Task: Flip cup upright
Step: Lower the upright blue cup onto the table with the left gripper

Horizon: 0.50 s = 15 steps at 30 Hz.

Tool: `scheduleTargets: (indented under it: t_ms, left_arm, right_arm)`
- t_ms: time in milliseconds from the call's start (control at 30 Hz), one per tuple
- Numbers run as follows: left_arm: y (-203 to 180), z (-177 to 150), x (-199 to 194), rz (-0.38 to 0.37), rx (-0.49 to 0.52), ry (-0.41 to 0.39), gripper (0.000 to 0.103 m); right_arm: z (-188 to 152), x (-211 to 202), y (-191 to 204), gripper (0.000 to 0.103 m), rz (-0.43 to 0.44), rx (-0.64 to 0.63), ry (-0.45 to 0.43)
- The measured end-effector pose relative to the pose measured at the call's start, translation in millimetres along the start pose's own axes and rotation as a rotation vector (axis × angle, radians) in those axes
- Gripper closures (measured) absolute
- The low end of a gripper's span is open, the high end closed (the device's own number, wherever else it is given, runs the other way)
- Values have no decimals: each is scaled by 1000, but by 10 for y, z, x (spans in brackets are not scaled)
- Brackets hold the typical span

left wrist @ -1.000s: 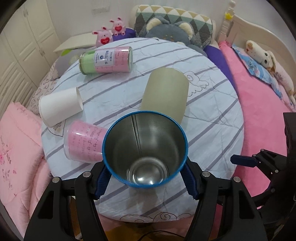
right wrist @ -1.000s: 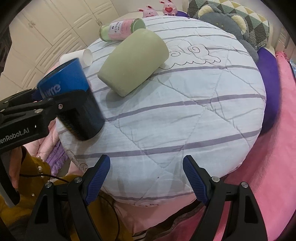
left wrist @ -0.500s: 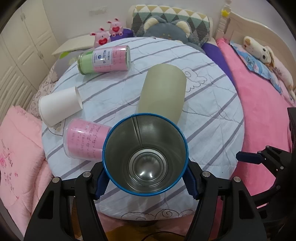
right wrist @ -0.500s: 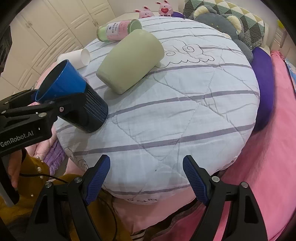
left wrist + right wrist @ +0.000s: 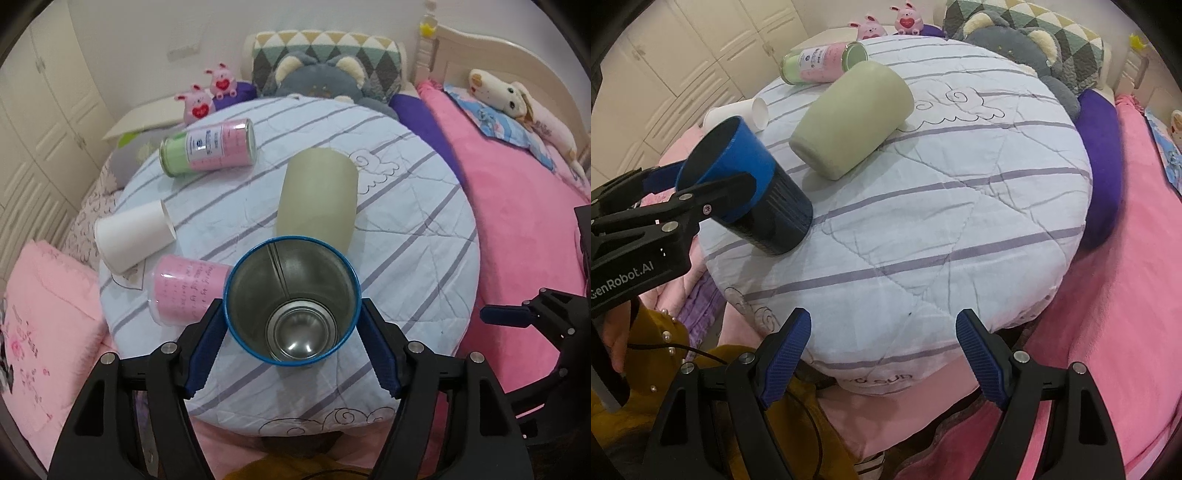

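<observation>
My left gripper (image 5: 291,325) is shut on a blue steel-lined cup (image 5: 291,306); I look into its open mouth. In the right wrist view the blue cup (image 5: 753,195) is tilted, mouth up and left, its dark base touching the striped round table (image 5: 960,221) near the front-left edge, with the left gripper's finger (image 5: 713,199) across it. My right gripper (image 5: 882,350) is open and empty, off the table's near edge. A pale green cup (image 5: 317,195) lies on its side at the table's middle.
A white paper cup (image 5: 133,232), a pink clear cup (image 5: 184,291) and a green-pink can (image 5: 210,151) lie on their sides at the table's left and back. Pink bedding (image 5: 524,229) and plush toys (image 5: 317,81) surround the table.
The left gripper has turned the blue cup from near horizontal towards upright and lowered it, so its base now meets the table. The right gripper has stayed open.
</observation>
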State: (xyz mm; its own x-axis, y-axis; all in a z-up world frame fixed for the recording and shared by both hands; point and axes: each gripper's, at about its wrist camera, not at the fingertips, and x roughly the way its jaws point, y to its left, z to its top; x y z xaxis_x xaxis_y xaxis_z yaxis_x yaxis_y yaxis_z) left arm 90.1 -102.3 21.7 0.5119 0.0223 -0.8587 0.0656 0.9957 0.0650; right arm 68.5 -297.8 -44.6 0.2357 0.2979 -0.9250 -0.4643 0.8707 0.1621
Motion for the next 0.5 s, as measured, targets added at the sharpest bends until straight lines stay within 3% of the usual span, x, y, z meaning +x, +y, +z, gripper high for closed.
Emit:
scheduleTargets:
  t_ms: [500]
  left_arm:
    - [194,-270,-351,-22,85,-113,26]
  right_arm:
    - [-270,-282,472,21,-70,89,-86]
